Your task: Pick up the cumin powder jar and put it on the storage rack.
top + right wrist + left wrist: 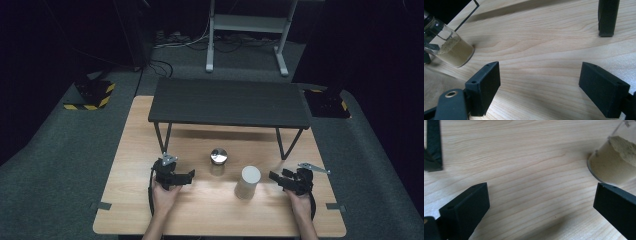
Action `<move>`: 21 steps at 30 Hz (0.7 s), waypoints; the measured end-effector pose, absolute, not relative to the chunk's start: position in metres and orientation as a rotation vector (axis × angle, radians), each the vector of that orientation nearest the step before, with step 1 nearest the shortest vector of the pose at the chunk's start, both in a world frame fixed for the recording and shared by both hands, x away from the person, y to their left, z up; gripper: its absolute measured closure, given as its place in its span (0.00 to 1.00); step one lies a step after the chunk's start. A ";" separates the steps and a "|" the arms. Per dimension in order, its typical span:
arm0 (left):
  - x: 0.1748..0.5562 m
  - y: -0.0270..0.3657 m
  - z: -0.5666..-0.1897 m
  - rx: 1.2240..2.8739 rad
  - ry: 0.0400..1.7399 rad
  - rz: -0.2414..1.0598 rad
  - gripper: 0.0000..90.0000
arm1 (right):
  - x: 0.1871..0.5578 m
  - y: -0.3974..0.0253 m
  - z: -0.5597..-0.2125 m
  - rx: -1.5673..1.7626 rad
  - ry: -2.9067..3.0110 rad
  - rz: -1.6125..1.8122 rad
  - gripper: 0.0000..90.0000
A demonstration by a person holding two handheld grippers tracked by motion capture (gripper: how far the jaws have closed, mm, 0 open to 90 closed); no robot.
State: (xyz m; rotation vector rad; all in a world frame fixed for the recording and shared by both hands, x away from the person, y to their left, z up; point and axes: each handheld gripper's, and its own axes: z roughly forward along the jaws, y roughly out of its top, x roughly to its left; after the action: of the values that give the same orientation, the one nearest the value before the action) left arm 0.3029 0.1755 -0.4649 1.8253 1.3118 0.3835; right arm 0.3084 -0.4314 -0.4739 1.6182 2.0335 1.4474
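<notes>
Left gripper (186,176) gaping, wooden table (130,200), grey carpet (60,150), dark room

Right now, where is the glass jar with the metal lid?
In the high view the glass jar stands near the middle of the wooden table, just in front of the black shelf, between the left hand-held gripper and the white cylinder.

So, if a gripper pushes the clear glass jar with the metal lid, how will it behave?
The clear glass jar with the shiny metal lid is tall and narrow, so a high push may tip it. The tan powder inside lies sloped and might shift. Smooth glass probably slips between hard black jaws and could break if dropped.
</notes>
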 end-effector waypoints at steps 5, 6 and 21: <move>0.303 0.169 -0.465 1.857 1.253 0.364 0.01 | 0.309 -0.432 -0.474 1.620 2.033 1.450 0.19; 0.303 0.168 -0.465 1.859 1.246 0.356 0.01 | 0.309 -0.432 -0.474 1.621 2.032 1.450 0.19; 0.307 0.154 -0.464 1.888 1.167 0.313 0.01 | 0.309 -0.433 -0.475 1.623 2.031 1.455 0.19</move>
State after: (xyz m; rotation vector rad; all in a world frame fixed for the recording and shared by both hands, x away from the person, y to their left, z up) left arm 0.3075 0.1543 -0.4644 1.8883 1.1671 0.3128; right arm 0.3090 -0.4326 -0.4746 1.6225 2.0306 1.4548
